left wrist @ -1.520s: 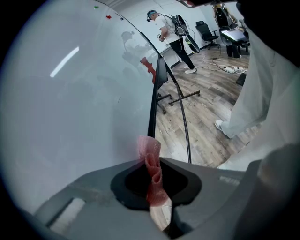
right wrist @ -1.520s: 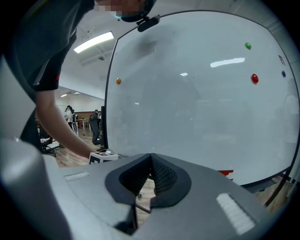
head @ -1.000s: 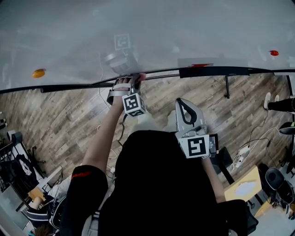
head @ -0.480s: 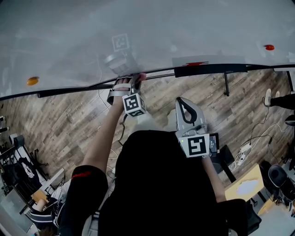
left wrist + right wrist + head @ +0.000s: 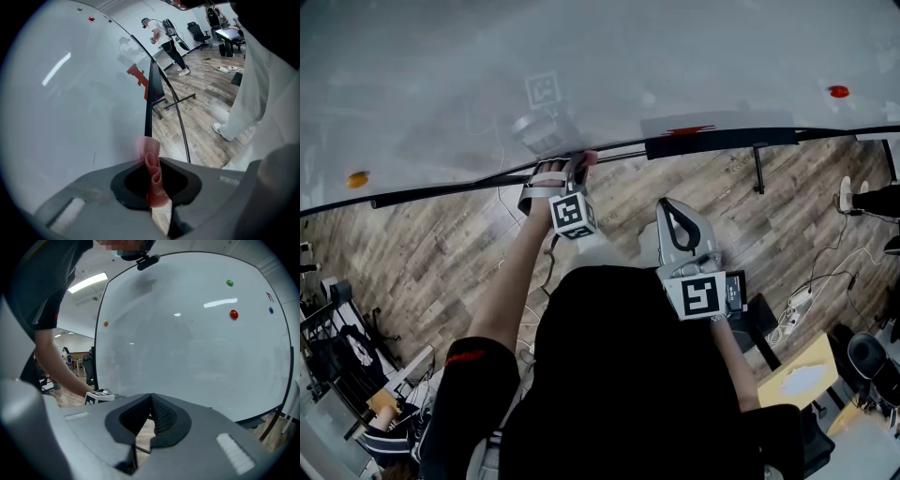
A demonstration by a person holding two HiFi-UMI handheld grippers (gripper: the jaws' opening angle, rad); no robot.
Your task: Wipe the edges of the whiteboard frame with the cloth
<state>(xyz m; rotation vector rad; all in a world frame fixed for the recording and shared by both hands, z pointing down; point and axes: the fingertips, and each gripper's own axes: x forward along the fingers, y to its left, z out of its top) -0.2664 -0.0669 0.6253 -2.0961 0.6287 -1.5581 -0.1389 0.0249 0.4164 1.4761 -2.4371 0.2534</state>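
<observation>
- The whiteboard (image 5: pixel 581 66) fills the upper part of the head view, white and bare of writing.
- Wood-plank floor (image 5: pixel 431 253) lies below the whiteboard.
- The whiteboard frame (image 5: pixel 441 191) is a thin black strip along the whiteboard's lower edge. A thicker black ledge (image 5: pixel 722 141) sits on it towards the right, with a red item on top.
- The right gripper (image 5: pixel 675 214) hangs below the whiteboard, clear of the frame. Its jaws are pressed together with nothing between them. Its cube shows a black-and-white square marker.
- The left gripper (image 5: pixel 570 169) is up at the whiteboard's lower edge, with its tips at the frame. Its jaws are clamped on the cloth, and its cube carries a square marker too.
- The cloth (image 5: pixel 151 161) is pink mesh, bunched into a fold between the left jaws. Its free end pokes out against the frame at the whiteboard's bottom edge.
- Small round magnets dot the whiteboard: orange (image 5: pixel 357 178) low on the left, red (image 5: pixel 838 91) on the right, green (image 5: pixel 229 282) above the red one, and blue (image 5: pixel 271 310) by the right edge.
</observation>
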